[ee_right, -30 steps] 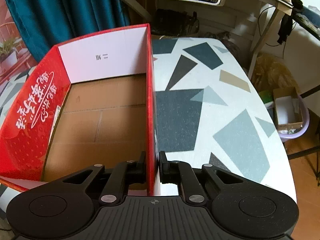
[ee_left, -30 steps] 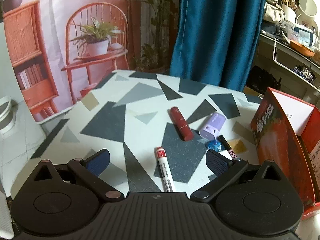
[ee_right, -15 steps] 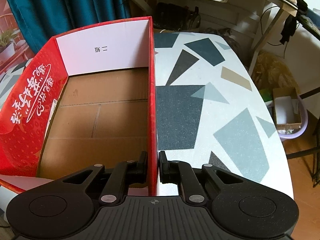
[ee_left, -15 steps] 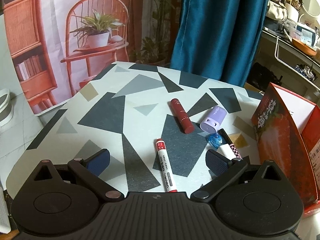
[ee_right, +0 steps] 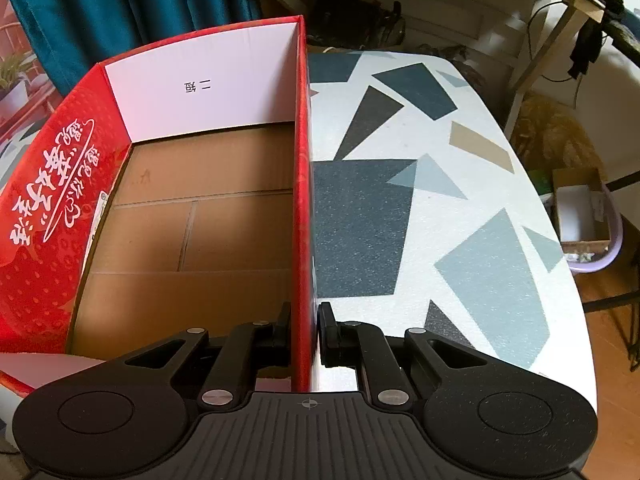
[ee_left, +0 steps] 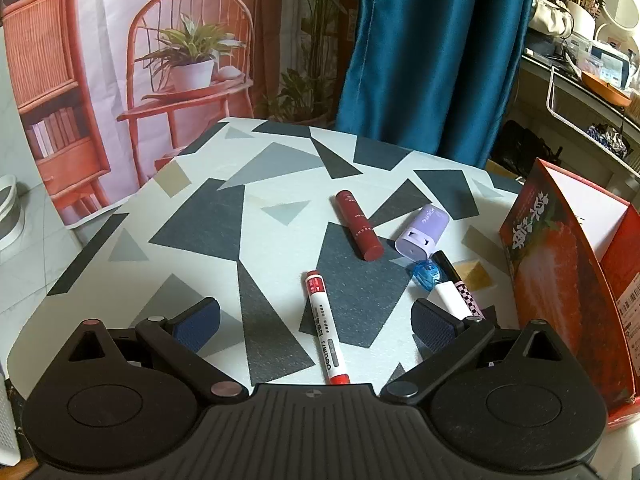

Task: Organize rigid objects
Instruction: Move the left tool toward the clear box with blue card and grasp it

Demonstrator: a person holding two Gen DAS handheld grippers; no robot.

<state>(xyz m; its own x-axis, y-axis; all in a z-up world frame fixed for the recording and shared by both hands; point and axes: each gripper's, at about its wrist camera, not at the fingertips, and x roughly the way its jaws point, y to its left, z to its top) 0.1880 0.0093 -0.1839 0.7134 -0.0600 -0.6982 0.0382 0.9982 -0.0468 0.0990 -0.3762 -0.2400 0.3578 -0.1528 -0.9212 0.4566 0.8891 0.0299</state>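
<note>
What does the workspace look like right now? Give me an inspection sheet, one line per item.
Surface: patterned table, geometric print.
Job's things: red-capped marker, dark red tube, lilac case, blue sharpener, black-and-white pen lie loose; red box holds nothing visible.
Clutter: nothing seen on the table.
Grippers: left tongs open, empty; right tongs shut on the box wall.
Cables: dark cable by the desk.
Surroundings: teal curtain, printed backdrop, cluttered shelf.

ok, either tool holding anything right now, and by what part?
Right tool is shut on the red box, pinching its right side wall near the front corner. Left tool is open, holding nothing; the marker lies between its fingers.
</note>
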